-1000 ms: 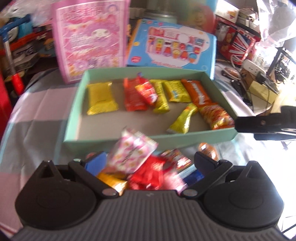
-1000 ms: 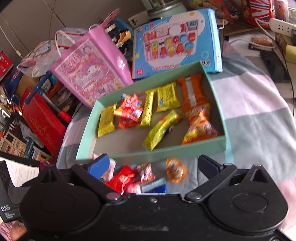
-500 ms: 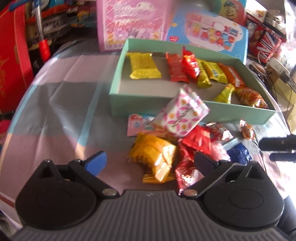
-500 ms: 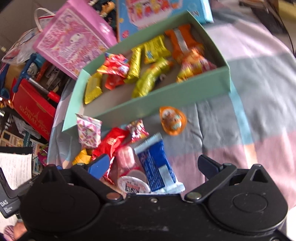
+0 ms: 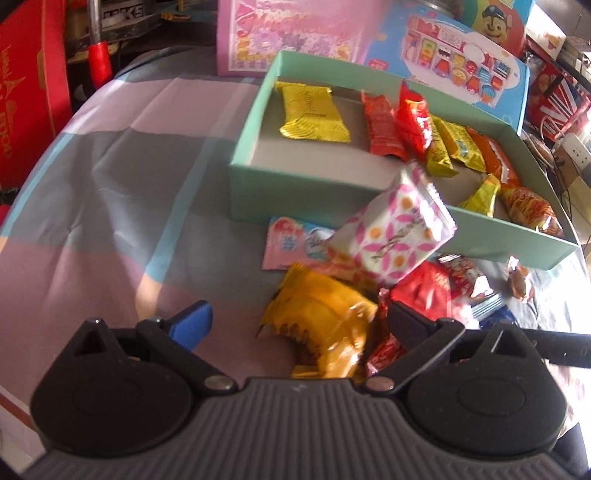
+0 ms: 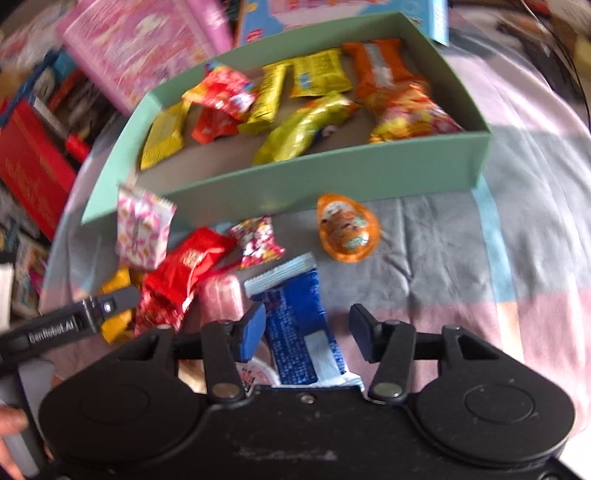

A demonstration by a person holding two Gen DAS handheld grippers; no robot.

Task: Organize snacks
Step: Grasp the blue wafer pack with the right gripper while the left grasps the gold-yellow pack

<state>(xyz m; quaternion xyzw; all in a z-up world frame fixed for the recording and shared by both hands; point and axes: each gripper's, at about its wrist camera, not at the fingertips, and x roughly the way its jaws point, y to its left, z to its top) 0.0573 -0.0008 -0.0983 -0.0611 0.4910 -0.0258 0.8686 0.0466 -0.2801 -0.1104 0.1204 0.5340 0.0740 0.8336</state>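
Observation:
A mint green box (image 5: 295,192) (image 6: 332,177) holds several yellow, red and orange snack packs. In front of it lies a pile of loose snacks: a pink-and-white patterned pack (image 5: 391,229) (image 6: 142,229), an orange-yellow pack (image 5: 321,325), red packs (image 5: 421,291) (image 6: 184,266), a blue pack (image 6: 299,325) and an orange egg-shaped snack (image 6: 347,232). My left gripper (image 5: 295,321) is open, low over the orange-yellow pack. My right gripper (image 6: 306,328) is open with its fingers on either side of the blue pack.
A pink bag (image 5: 284,33) and a blue toy box (image 5: 461,66) stand behind the green box. A red box (image 5: 26,92) and clutter sit at the left. The checked cloth (image 5: 110,184) covers the table. The left gripper's finger (image 6: 74,321) shows in the right wrist view.
Both grippers have drawn back from the box and dropped toward the loose pile. The right gripper's fingers have narrowed around the blue pack. The left gripper has shifted left.

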